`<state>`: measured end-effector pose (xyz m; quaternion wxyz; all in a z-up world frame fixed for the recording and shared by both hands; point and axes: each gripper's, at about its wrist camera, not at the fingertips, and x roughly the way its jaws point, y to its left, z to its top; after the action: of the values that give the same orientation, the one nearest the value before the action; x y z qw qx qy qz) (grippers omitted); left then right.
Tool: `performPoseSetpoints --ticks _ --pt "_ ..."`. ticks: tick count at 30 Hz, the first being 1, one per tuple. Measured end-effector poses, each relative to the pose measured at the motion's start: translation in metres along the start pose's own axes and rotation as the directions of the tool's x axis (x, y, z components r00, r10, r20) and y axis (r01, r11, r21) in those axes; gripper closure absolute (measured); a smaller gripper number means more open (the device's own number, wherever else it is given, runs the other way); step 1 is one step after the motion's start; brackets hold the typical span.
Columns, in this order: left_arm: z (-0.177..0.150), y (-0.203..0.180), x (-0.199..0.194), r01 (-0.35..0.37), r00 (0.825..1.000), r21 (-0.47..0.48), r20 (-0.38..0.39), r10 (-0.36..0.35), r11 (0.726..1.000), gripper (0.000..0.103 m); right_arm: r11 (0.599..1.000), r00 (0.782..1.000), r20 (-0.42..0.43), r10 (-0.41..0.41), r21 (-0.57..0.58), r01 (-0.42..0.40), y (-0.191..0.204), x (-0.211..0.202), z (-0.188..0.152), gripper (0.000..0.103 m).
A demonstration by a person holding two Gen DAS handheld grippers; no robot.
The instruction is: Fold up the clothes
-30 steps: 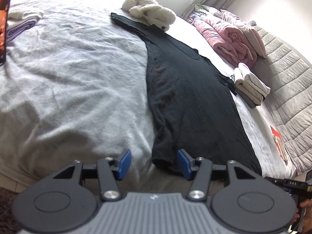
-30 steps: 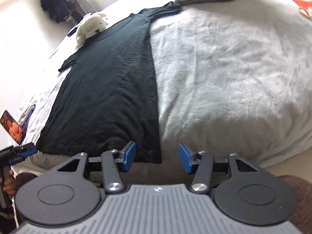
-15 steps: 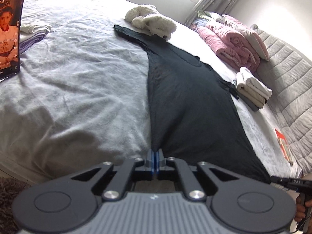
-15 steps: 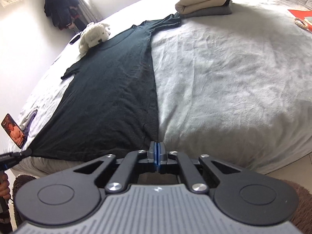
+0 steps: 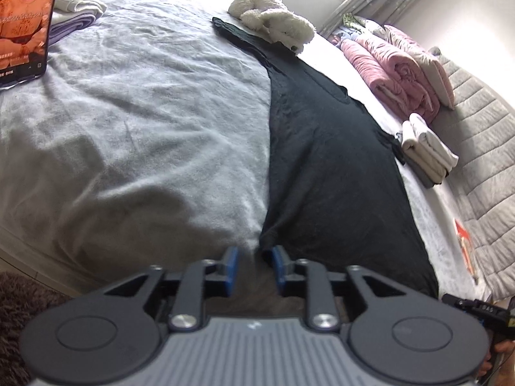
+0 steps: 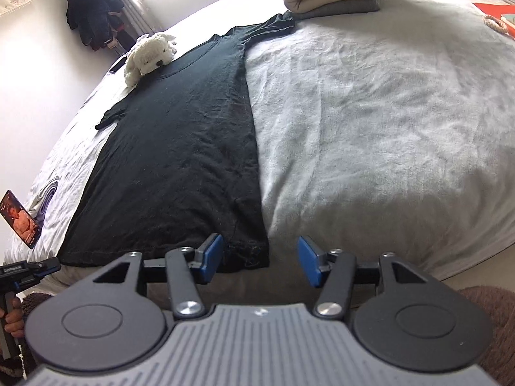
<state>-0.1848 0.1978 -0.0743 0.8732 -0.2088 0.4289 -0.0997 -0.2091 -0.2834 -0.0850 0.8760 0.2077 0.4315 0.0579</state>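
Note:
A black T-shirt (image 5: 325, 167) lies flat on the grey bed, its hem toward me and its collar far away. In the left wrist view my left gripper (image 5: 254, 270) is open just in front of the shirt's near left hem corner, which sits close to the right pad without being held. In the right wrist view the same T-shirt (image 6: 180, 160) fills the left half. My right gripper (image 6: 260, 259) is open wide, with the right hem corner lying between its blue pads, not pinched.
A white plush toy (image 5: 273, 22) rests on the shirt's collar end (image 6: 148, 54). Folded clothes (image 5: 425, 148) and pink bedding (image 5: 392, 70) lie at the right. A phone (image 5: 25, 22) stands at the left beside folded items. A brown rug borders the bed (image 6: 386, 112).
Both grippers were shut on the hem corners half a second ago; now both are open and the hem lies on the bed. The shirt looks pulled straighter toward me.

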Motion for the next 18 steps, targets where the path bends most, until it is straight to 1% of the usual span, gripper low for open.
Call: performPoseSetpoints --ticks 1,2,3,4,5,7,11,12,14,18 --pt "0.000 -0.002 0.000 -0.002 1.000 0.003 0.003 0.002 1.000 0.072 1.000 1.000 -0.005 -0.005 0.000 0.005 0.002 0.003 0.000 0.050" --pt "-0.001 -0.003 0.001 -0.003 1.000 0.005 0.005 0.003 1.000 0.073 1.000 1.000 -0.007 -0.010 -0.001 0.010 0.005 0.007 -0.002 0.062" --pt "-0.001 -0.005 0.001 -0.005 1.000 0.008 0.008 0.005 1.000 0.083 1.000 1.000 -0.009 -0.025 -0.008 0.025 0.009 0.010 -0.004 0.066" --pt "-0.001 -0.007 0.001 -0.006 1.000 0.010 0.011 0.006 1.000 0.102 0.998 0.999 0.001 -0.053 -0.036 0.053 0.014 0.012 -0.006 0.073" --pt "-0.002 -0.008 0.002 -0.008 1.000 0.013 0.013 0.008 1.000 0.102 0.994 0.997 0.014 -0.081 -0.066 0.082 0.019 0.013 -0.008 0.083" --pt "-0.002 -0.012 0.002 -0.011 1.000 0.018 0.019 0.011 1.000 0.103 0.993 0.997 0.025 -0.077 -0.083 0.078 0.021 0.008 -0.008 0.097" --pt "0.000 -0.014 -0.018 0.012 0.997 0.014 0.079 -0.013 1.000 0.103 0.996 0.994 0.085 -0.069 -0.045 0.073 0.013 -0.019 0.000 0.097" --pt "0.000 -0.014 -0.020 0.009 0.997 0.018 0.079 -0.011 1.000 0.103 0.996 0.993 0.092 -0.070 -0.042 0.074 0.012 -0.025 0.001 0.097" --pt "-0.003 -0.014 -0.015 -0.012 0.998 0.036 0.056 0.010 0.999 0.103 0.996 0.994 0.079 -0.072 -0.037 0.075 0.008 -0.027 0.002 0.097" --pt "-0.010 -0.011 0.003 -0.057 0.998 0.064 0.003 0.057 0.996 0.103 0.993 0.993 0.017 -0.114 -0.038 0.115 -0.001 -0.003 -0.006 0.097"
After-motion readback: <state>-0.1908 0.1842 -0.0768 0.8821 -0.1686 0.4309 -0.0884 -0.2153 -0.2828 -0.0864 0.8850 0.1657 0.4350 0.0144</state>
